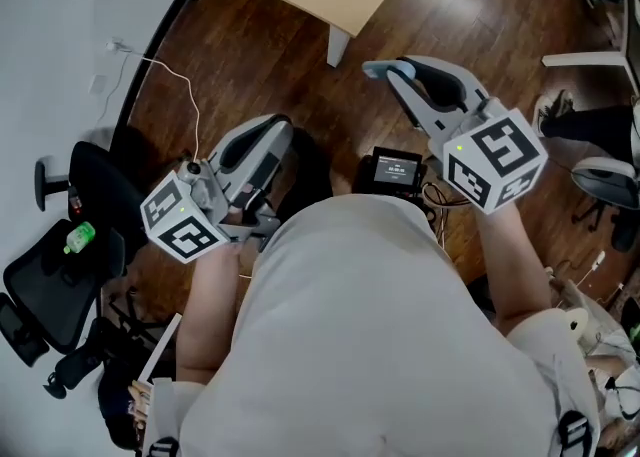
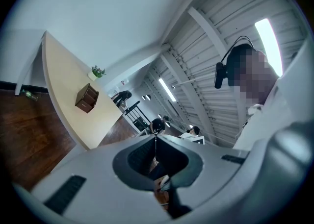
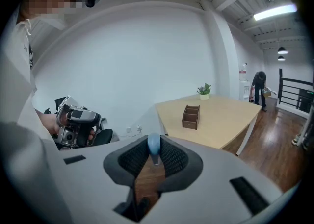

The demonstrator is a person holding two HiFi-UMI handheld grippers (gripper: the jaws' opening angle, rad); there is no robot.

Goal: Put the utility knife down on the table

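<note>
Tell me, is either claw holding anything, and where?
The right gripper pinches a light-blue utility knife near one rounded end; the left gripper is shut, empty.

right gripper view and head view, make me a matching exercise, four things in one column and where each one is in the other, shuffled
Things:
1 utility knife
2 wooden organiser
3 potted plant
4 black office chair

Places:
a at the far edge of the table
b off the table, at the head view's left
c held in the right gripper
d near the middle of the table

Pairs: 1-c, 2-d, 3-a, 4-b
</note>
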